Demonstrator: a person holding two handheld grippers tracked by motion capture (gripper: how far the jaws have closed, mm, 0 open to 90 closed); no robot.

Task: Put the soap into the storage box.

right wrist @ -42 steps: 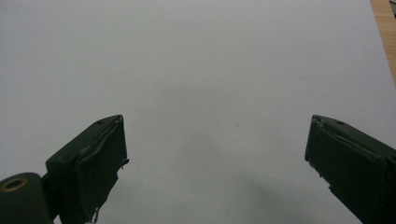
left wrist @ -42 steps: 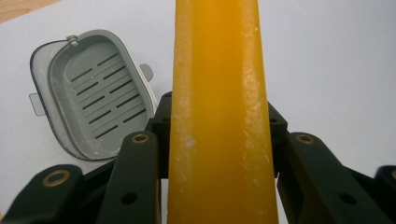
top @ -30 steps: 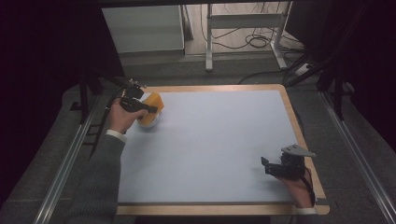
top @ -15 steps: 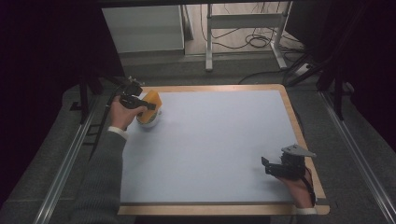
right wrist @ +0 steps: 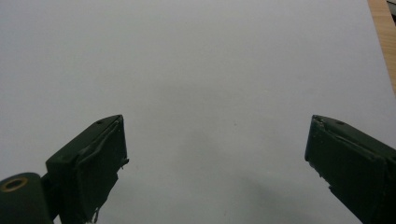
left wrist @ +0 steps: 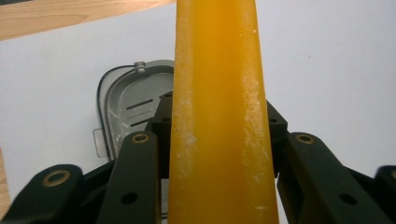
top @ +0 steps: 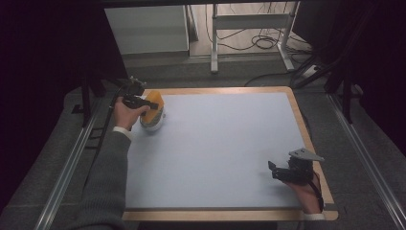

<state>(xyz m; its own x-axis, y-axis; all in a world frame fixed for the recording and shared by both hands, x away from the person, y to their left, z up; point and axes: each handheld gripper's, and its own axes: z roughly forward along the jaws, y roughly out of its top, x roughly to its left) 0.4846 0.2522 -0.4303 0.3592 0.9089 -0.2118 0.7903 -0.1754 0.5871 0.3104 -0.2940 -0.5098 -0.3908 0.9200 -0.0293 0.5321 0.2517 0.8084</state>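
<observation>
Under orange piece (left wrist: pixel 219 116), grey tray (left wrist: pixel 126 105).

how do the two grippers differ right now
The left gripper is shut on an orange piece; the right gripper is open with nothing between its jaws. The left is at the table's far left corner, over a grey tray; the right is near the front right edge. Both are hand-held with black jaws.
</observation>
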